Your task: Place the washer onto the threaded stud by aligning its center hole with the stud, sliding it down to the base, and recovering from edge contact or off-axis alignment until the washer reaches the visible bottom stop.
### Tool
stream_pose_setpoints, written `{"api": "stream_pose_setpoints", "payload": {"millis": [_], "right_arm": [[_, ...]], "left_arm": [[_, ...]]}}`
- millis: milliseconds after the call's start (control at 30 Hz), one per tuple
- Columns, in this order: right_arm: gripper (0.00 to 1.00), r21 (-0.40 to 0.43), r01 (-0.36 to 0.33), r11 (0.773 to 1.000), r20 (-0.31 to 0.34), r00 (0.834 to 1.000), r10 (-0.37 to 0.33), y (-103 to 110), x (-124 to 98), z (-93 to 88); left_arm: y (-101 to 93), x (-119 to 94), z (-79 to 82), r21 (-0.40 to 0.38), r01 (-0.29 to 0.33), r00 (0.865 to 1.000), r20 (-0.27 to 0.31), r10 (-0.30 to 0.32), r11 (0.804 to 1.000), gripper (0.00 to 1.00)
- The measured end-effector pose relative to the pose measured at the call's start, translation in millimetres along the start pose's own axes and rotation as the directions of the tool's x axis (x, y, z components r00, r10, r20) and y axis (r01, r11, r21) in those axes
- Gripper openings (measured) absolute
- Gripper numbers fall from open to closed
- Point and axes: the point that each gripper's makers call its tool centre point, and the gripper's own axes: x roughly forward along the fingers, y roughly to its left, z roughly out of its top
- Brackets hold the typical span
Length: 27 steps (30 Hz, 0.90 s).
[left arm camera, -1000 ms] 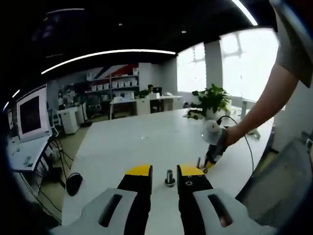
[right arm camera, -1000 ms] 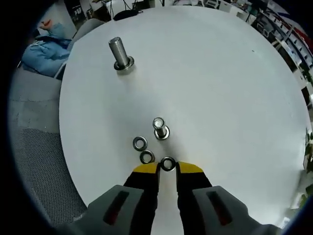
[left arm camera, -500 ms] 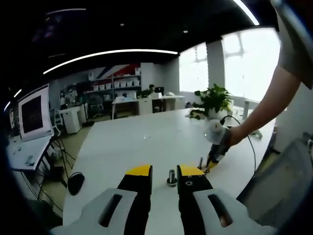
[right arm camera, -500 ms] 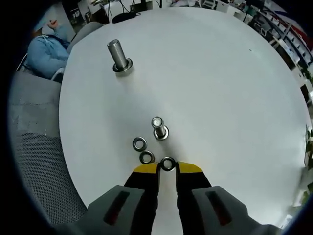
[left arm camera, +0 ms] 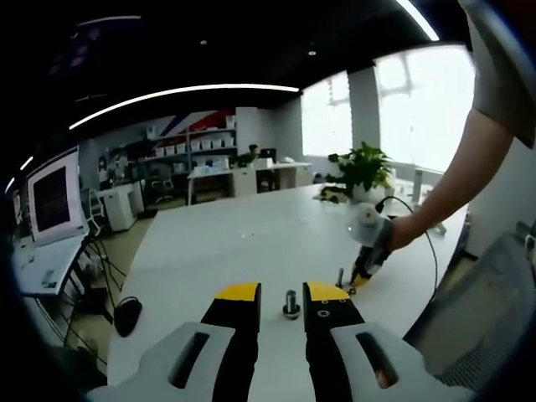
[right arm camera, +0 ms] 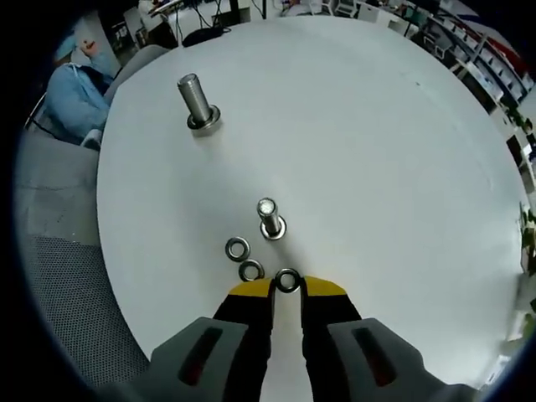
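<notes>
The right gripper (right arm camera: 286, 288) grasps one washer (right arm camera: 287, 280) between its jaw tips, just short of the small threaded stud (right arm camera: 269, 218) standing upright on the white table (right arm camera: 402, 167). Two loose washers (right arm camera: 244, 259) lie beside it (a larger stud (right arm camera: 197, 102) stands well apart). The left gripper (left arm camera: 282, 295) hovers released, its jaws flanking a stud (left arm camera: 291, 303).

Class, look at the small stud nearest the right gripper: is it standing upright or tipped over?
Upright. The small stud stands on its wide base on the table, shaft rising, beyond three loose washers.
</notes>
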Motion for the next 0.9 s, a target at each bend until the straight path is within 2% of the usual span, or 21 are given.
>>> {"api": "stream_pose_setpoints", "payload": {"millis": [233,900], "right_arm": [[0.13,0.012,0.02,1.0,0.017,1.0,-0.02,-2,-3,0.2],[0.13,-0.011,0.037,0.999,0.086,0.996,-0.035,-1,-25,17.9]], "left_arm": [[-1.3,-1,1.3,0.004,-0.001,1.0,0.006,0.001,1.0,0.18],[1.7,-2,2.5,0.006,-0.017,1.0,0.012,0.017,1.0,0.18]]}}
